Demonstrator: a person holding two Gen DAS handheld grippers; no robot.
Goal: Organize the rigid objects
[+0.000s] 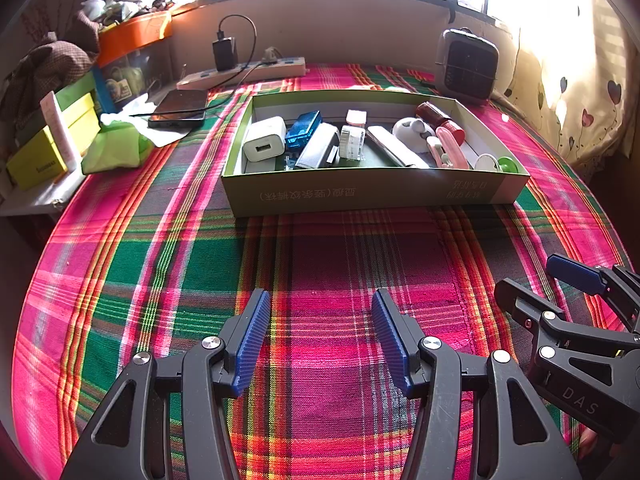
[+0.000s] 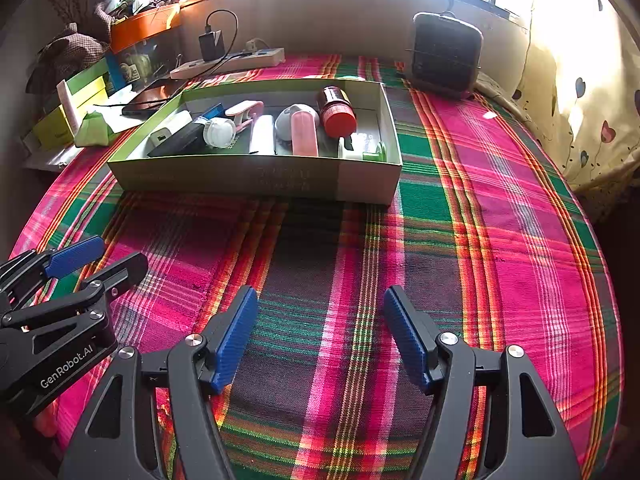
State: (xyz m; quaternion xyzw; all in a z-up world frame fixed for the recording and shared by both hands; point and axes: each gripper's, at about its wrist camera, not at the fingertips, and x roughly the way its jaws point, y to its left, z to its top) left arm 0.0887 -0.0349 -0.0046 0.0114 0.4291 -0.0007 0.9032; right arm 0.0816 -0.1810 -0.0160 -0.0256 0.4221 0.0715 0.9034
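Plaid cloth (image 1: 320,264) lies beneath left gripper (image 1: 322,340) and right gripper (image 2: 320,336), jaws spread, empty.

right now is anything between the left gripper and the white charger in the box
Only the box's near wall. The plaid cloth between the open left gripper and the box is bare, but the white charger sits behind that wall, so reach over it.

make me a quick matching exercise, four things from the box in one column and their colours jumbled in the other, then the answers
Things:
1. plug adapter
2. jar lid
3. flat case
4. small disc at the box's right end

Colours:
a. blue
b. green
c. white
d. red

Pairs: 1-c, 2-d, 3-a, 4-b
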